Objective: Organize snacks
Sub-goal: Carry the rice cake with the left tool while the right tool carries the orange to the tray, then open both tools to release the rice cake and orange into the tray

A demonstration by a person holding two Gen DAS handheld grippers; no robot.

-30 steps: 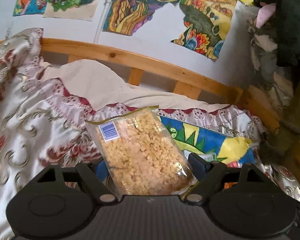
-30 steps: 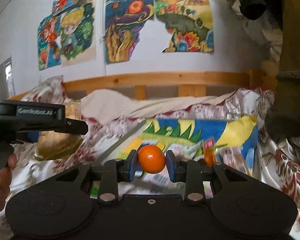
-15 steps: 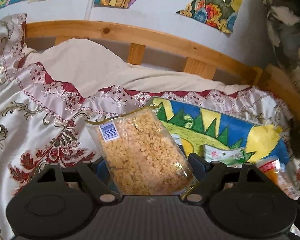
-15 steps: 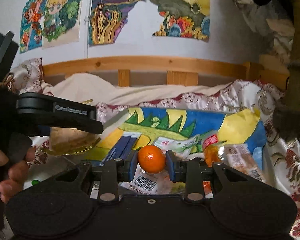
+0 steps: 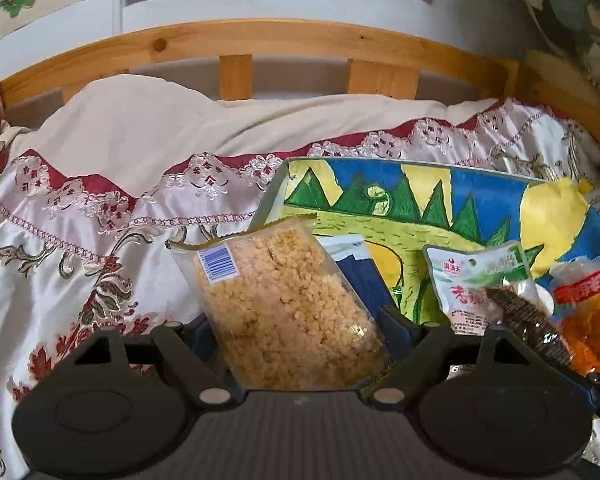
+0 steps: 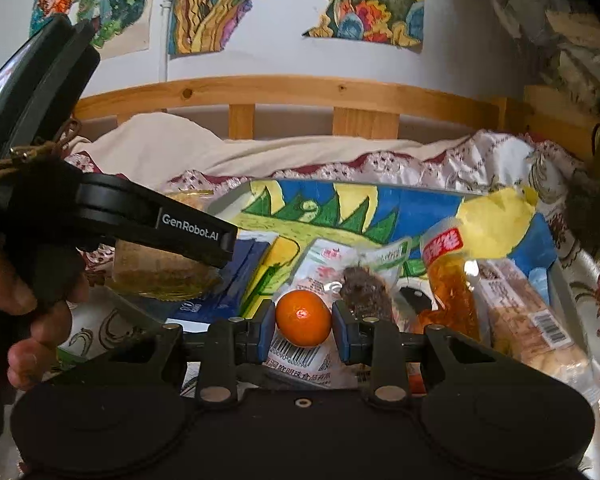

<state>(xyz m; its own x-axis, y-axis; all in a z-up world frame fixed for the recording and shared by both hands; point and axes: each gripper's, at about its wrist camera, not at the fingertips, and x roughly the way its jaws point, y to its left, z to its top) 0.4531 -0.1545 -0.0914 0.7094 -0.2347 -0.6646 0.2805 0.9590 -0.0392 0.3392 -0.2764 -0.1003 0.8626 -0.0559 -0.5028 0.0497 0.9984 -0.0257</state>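
Observation:
My left gripper is shut on a clear bag of yellow puffed grains, held upright over the left edge of a box painted with a green dinosaur. From the right wrist view that bag hangs under the left gripper's black body, with a hand on its handle. My right gripper is shut on a small orange mandarin just above the snacks in the box.
Inside the box lie a white and green packet, a dark brown snack, an orange packet, a long biscuit pack and a blue pack. Patterned satin bedding surrounds it; a wooden headboard runs behind.
Both grippers have sunk and come closer to the painted box, which now fills more of each view. Each grip is unchanged.

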